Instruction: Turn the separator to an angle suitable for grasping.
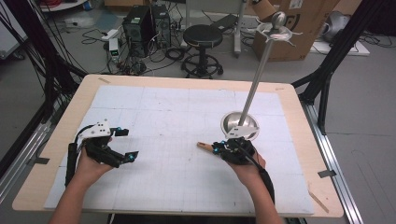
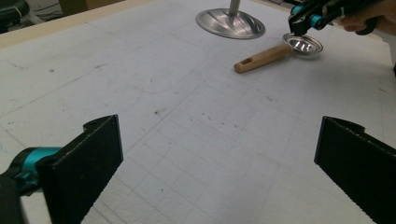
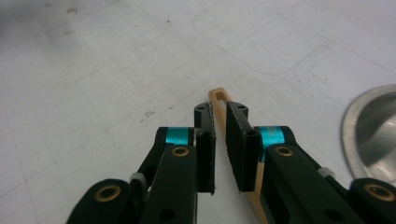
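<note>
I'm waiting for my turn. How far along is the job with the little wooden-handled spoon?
Done: nothing clear; the spoon lies flat by the stand's base. In hand: the right gripper hovers over it, jaws slightly apart, not pinching; the left gripper waits open. Left: probably gripping and moving it.

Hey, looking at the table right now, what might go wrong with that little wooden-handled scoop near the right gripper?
1. The right gripper hangs just above the scoop's wooden handle with a narrow gap between its pads; a careless move could knock the scoop across the mat.
2. The scoop lies beside the stand's round metal base; a nudged scoop might strike it.
3. The tall stand pole rises near the right hand and might get bumped.
</note>
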The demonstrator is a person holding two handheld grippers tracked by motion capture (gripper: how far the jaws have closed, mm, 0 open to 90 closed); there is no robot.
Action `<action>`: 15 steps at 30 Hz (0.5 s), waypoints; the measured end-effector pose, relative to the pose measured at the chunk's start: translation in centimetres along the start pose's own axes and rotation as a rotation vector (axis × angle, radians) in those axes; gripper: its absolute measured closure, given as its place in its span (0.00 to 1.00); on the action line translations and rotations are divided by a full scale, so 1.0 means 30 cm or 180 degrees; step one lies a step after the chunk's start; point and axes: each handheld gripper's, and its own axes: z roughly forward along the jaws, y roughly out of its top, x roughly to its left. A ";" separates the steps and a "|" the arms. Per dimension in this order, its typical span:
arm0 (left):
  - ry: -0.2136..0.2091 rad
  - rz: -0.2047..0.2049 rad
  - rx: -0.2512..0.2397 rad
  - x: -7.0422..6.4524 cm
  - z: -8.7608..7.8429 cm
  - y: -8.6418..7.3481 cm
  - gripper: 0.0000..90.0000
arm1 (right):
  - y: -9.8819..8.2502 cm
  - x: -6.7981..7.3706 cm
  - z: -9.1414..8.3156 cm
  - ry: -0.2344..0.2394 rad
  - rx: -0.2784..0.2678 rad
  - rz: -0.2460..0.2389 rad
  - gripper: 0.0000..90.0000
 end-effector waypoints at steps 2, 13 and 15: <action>-0.0014 0.0017 0.0006 -0.001 0.001 0.000 0.02 | -0.010 -0.005 -0.023 0.0030 -0.0099 0.0040 0.89; -0.0035 0.0022 -0.0031 -0.005 -0.002 0.003 0.02 | -0.036 -0.015 -0.107 0.0087 -0.0384 -0.0067 0.76; -0.0050 0.0029 -0.0032 -0.005 -0.001 0.004 0.02 | -0.039 -0.016 -0.127 0.0092 -0.0404 -0.0055 0.75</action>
